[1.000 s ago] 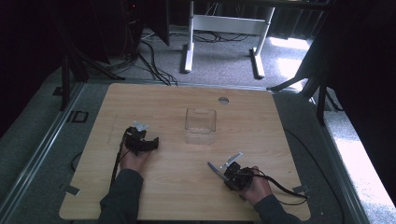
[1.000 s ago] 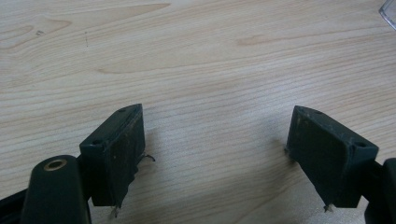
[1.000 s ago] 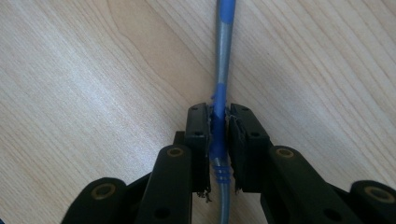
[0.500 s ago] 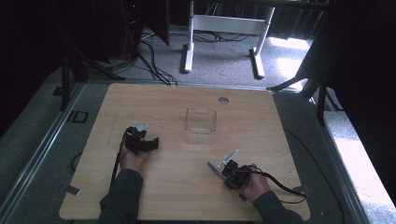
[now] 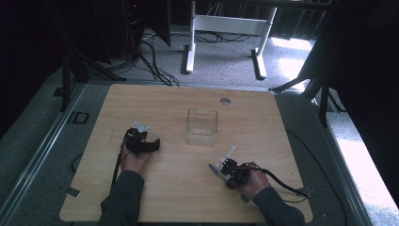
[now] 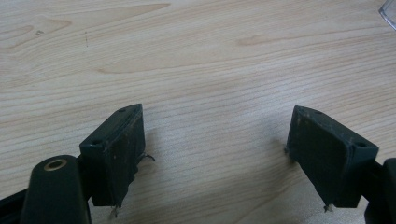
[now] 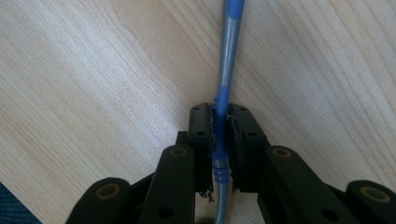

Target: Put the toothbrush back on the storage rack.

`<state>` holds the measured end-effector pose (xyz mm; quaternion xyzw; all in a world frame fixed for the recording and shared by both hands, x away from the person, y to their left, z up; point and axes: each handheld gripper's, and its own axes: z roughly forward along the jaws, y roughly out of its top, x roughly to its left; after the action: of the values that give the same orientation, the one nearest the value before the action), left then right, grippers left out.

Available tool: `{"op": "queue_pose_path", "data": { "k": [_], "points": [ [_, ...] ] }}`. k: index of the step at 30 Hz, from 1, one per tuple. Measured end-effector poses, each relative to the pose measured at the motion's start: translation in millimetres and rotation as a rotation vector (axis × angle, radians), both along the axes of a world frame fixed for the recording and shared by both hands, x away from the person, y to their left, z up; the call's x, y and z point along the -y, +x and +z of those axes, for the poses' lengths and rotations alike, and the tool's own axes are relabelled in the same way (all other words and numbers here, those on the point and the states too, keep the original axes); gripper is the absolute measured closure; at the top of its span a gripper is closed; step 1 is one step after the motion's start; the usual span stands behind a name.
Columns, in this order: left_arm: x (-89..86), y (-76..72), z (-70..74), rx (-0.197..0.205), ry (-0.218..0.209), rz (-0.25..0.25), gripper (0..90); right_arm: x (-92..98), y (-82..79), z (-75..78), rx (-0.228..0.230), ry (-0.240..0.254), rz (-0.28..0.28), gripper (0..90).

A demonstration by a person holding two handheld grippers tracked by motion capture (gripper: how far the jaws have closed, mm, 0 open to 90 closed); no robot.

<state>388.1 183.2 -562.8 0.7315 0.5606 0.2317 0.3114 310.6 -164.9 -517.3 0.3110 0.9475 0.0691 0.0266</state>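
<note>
Clear plastic box (image 5: 202,127) empty; right gripper (image 7: 222,135) clamps blue-grey pen (image 7: 228,60).

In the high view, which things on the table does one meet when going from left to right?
Left tongs → clear plastic box → right tongs, shut on a blue-and-grey pen.
</note>
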Motion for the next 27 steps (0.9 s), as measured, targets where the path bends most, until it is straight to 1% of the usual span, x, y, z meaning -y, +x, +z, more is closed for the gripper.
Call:
{"op": "queue_pose_path", "data": {
  "k": [4, 7, 11, 14, 20, 27],
  "points": [
    [0.0, 0.0, 0.0, 0.0, 0.0, 0.001, 19.8, -0.4, 1.8, 0.2, -0.015, -0.002, 0.003, 80.4],
    [0.0, 0.0, 0.0, 0.0, 0.0, 0.0, 19.8, -1.1, 2.1, 0.4, -0.016, -0.009, 0.011, 80.7],
    [0.0, 0.0, 0.0, 0.0, 0.0, 0.0, 19.8, -2.6, 1.6, 0.2, -0.003, -0.013, 0.029, 81.1],
    [0.1, 0.0, 0.0, 0.0, 0.0, 0.001, 19.8, -2.3, 1.8, 0.1, 0.002, -0.007, 0.036, 81.3],
    [0.2, 0.2, 0.1, -0.001, 0.0, -0.009, 19.4, 1.8, 2.4, 0.6, 0.006, 0.003, 0.037, 81.4],
    [1.0, 1.5, 0.9, -0.008, 0.003, -0.018, 19.8, 5.3, 1.0, 7.4, 0.025, 0.027, 0.028, 81.4]
  ]
}}
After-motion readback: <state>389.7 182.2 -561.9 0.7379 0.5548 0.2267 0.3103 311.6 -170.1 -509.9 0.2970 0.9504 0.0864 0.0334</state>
